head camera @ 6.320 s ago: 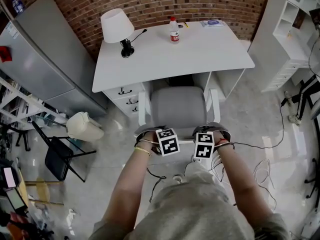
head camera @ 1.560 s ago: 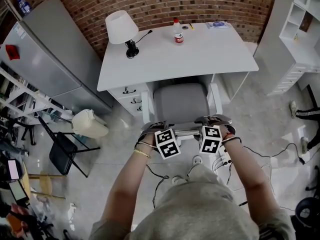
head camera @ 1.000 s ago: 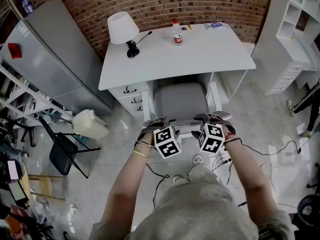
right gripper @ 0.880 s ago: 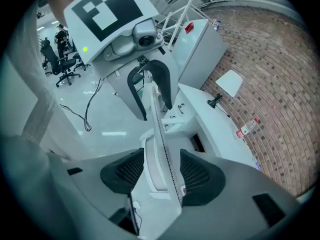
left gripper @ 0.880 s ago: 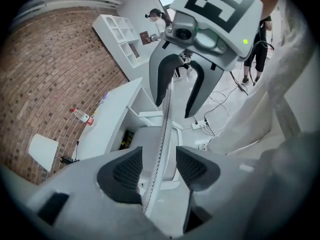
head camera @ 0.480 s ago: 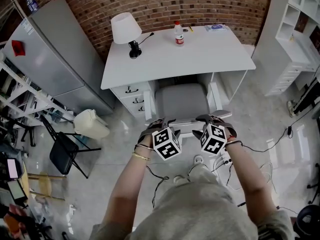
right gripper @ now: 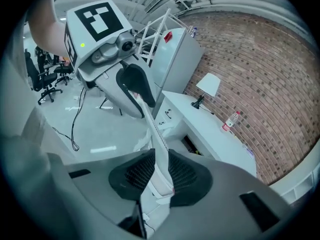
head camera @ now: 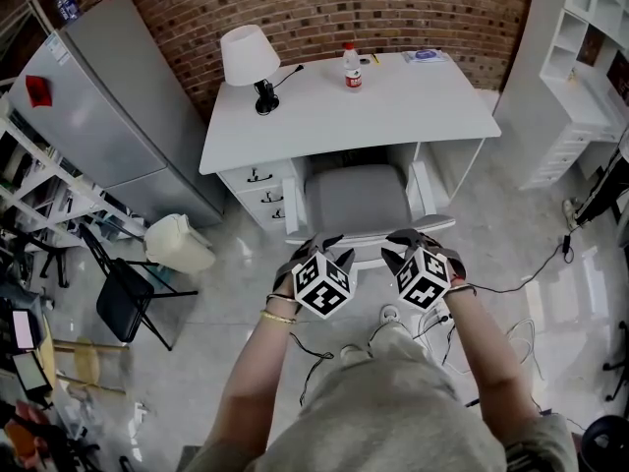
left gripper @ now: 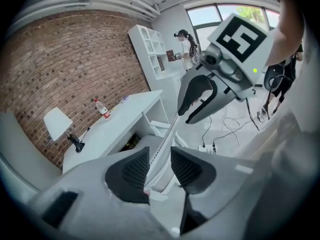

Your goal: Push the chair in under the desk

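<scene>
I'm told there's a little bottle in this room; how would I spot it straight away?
Find the white desk against the brick wall. Near its far edge, right of the white lamp, stands the bottle. It is the only upright clear container there, with a red cap and red label, while the item further right lies flat.

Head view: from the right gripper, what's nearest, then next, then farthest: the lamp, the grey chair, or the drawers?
The right gripper has just been closing its jaws, with the chair's back between them.
1. The grey chair: right at the gripper.
2. The drawers: left of the chair.
3. The lamp: far back on the desk, at its left corner.
</scene>
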{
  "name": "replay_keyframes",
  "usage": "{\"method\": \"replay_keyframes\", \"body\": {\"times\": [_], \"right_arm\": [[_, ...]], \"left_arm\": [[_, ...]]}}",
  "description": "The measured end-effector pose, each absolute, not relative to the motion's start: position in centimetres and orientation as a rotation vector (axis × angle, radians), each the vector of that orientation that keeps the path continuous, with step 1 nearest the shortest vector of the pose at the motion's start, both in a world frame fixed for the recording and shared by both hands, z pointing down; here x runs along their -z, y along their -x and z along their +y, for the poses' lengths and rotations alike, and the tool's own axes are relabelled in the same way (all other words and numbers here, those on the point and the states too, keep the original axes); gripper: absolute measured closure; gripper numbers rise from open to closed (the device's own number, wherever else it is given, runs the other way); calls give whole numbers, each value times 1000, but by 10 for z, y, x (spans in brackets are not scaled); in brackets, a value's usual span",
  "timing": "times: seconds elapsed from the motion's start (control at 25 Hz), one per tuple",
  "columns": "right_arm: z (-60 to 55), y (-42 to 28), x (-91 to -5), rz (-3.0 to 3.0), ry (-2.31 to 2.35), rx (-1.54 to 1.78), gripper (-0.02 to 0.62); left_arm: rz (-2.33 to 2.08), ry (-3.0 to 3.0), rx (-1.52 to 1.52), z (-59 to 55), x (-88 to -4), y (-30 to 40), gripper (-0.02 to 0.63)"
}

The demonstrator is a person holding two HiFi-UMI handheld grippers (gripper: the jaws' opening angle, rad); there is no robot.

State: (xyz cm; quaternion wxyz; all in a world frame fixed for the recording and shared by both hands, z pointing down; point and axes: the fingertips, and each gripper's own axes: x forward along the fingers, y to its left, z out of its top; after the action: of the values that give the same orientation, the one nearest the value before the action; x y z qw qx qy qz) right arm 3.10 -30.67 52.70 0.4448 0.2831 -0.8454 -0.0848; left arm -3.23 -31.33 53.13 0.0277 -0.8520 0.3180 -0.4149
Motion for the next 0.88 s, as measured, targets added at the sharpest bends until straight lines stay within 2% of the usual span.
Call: {"method": "replay_keyframes", "body": {"times": [0.24, 0.48, 0.88], "right_arm": [[-304, -34, -516, -2118, -807, 198, 560], [-301, -31, -501, -2179, -911, 153, 570], [-288, -22, -471, -2347, -1078, 32, 586]], "left_arm": [[1098, 2681, 1178, -308, -518, 34, 500], [1206, 2702, 1083, -301, -508, 35, 555], [1398, 2811, 840, -288, -490, 38, 592]]}}
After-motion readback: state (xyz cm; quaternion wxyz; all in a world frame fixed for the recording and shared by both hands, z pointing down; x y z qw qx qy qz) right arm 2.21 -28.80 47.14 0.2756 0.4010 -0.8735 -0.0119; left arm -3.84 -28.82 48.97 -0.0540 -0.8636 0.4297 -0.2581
